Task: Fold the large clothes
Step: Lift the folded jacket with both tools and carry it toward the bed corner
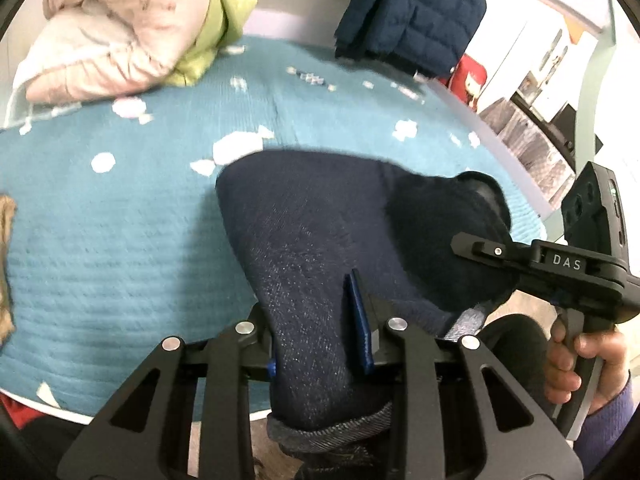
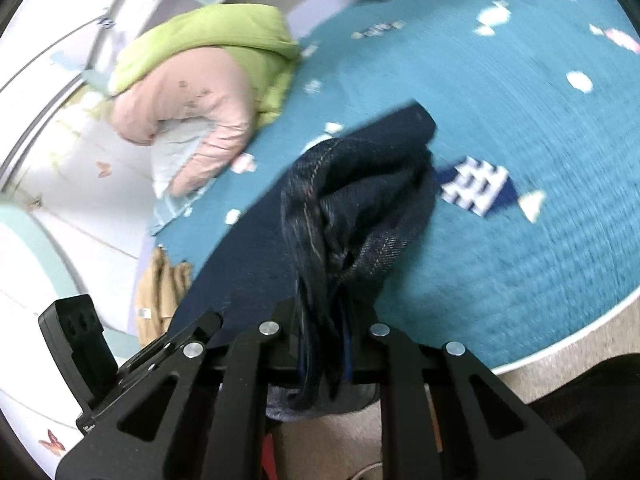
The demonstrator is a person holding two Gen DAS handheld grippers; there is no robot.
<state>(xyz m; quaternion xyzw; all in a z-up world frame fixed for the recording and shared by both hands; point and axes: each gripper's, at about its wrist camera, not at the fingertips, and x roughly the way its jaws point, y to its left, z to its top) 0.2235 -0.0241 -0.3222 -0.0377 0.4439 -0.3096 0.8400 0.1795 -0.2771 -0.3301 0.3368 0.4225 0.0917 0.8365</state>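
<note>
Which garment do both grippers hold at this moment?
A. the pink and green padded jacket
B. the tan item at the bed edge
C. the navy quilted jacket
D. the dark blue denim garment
D: the dark blue denim garment is clamped in the jaws of the left gripper and of the right gripper, while the pink and green padded jacket and the navy quilted jacket lie apart on the teal bedspread.

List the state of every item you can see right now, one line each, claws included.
Dark jeans: bunched, lifted off the bed, gripped at two spots.
Left claw: shut on the jeans.
Right claw: shut on the jeans.
Teal bedspread: spread flat.
Pink and green bedding: rolled, lying at the bed's far side.
Navy puffer jacket: folded, lying at the bed's far edge.
Tan garment: crumpled at the bed's edge.
</note>
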